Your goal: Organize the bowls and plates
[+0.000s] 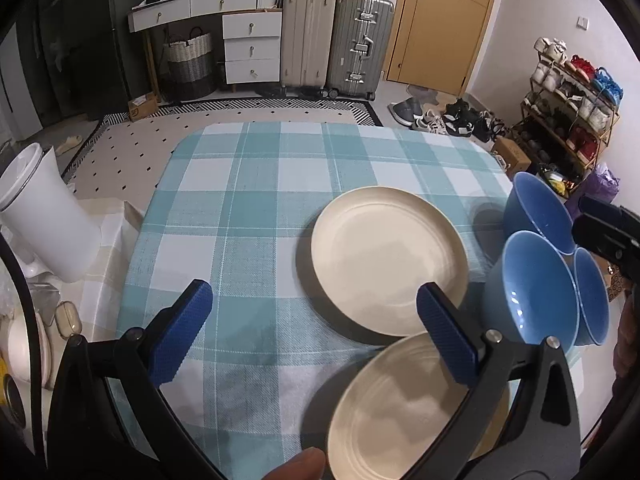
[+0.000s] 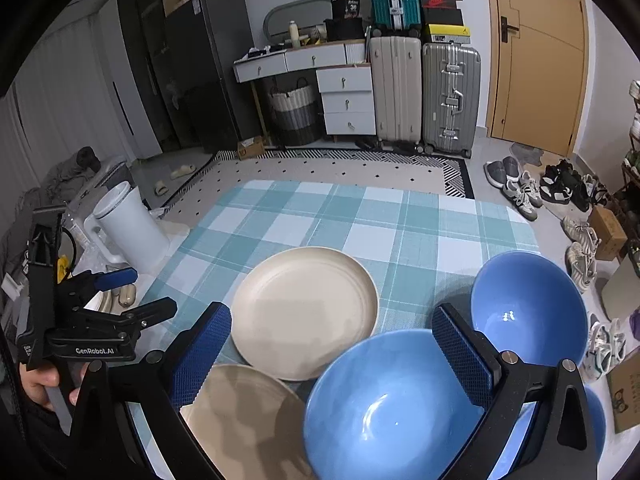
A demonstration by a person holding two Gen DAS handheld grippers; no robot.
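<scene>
Plates: far cream plate (image 2: pixel 304 312) flat on the checked tablecloth (image 1: pixel 248 208); near cream plate (image 2: pixel 244 420) just toward the camera from it, rims about touching, not stacked.
Bowls: three blue bowls, near bowl (image 2: pixel 392 408), far bowl (image 2: pixel 528 308), third bowl (image 1: pixel 592 300), right of the far plate, separate.
Left gripper (image 1: pixel 316 332): spread wide, empty, above the near plate.
Right gripper (image 2: pixel 332 356): spread wide, empty, over the near bowl.
Progress: seemingly nothing stacked yet; all sorting remains.
</scene>
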